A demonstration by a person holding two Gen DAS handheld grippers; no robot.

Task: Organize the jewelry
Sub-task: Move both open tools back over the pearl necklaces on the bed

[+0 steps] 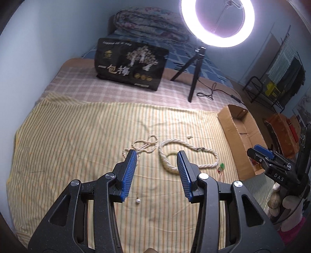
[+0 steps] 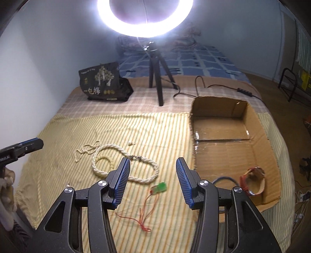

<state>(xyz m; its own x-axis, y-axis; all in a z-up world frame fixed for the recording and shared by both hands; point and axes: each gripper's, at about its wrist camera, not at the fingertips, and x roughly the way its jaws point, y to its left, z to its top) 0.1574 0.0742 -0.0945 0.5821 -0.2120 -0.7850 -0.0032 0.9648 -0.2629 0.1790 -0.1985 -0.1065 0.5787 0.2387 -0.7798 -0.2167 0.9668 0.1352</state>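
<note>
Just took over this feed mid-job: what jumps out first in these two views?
The glaring ring light on its black tripod dominates the far end of the bed. On the striped yellow cloth lie a thick twisted pearl necklace, a thinner pearl strand beside it and a green pendant on a red cord. To the right, the open cardboard box already holds a red watch.

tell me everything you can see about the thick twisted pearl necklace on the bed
The thick pearl necklace is a rope of several twisted strands of small cream beads with a dark metal clasp, closed. It lies flat in a loose loop on the yellow striped cloth, beside a thinner pearl strand. No gripper touches it.
</note>
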